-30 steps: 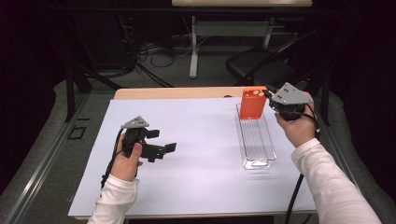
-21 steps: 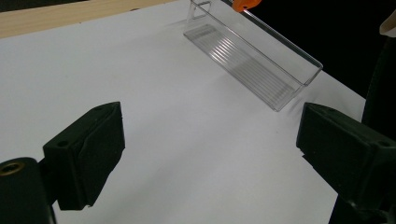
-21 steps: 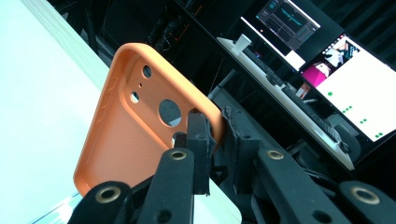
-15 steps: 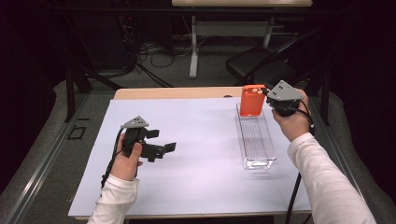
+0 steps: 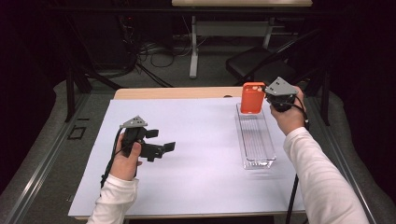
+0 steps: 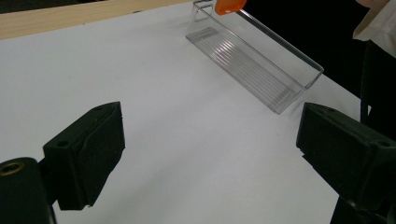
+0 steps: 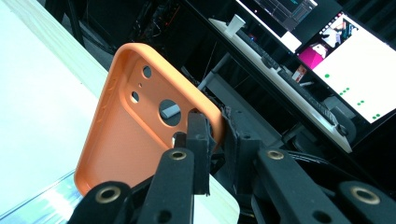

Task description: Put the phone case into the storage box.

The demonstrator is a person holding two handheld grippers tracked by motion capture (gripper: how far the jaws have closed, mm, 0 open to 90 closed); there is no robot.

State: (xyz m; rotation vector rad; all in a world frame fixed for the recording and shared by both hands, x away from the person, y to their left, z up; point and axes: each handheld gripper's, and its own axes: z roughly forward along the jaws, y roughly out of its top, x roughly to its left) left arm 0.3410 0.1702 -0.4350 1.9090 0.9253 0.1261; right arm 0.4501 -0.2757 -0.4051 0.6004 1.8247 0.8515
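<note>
An orange phone case (image 5: 252,98) hangs upright over the far end of a long clear plastic tray (image 5: 256,140). My right gripper (image 5: 264,97) is shut on the case's right edge. In the right gripper view the pads pinch the rim of the case (image 7: 135,126) beside its camera cut-outs, at my right gripper (image 7: 215,140). My left gripper (image 5: 162,140) rests low over the white sheet at the left, open, with nothing between its jaws. In the left gripper view, my left gripper (image 6: 210,149) stands wide apart, with the tray (image 6: 254,60) and the case's lower corner (image 6: 229,5) beyond it.
A white sheet (image 5: 196,158) covers most of the wooden table (image 5: 177,92). A black chair (image 5: 261,65) and table legs with cables stand on the floor behind. Lit monitors (image 7: 355,51) show past the case in the right gripper view.
My right hand has shifted left and toward the far end of the tray, carrying the orange case with it. The left gripper has stayed in place.
</note>
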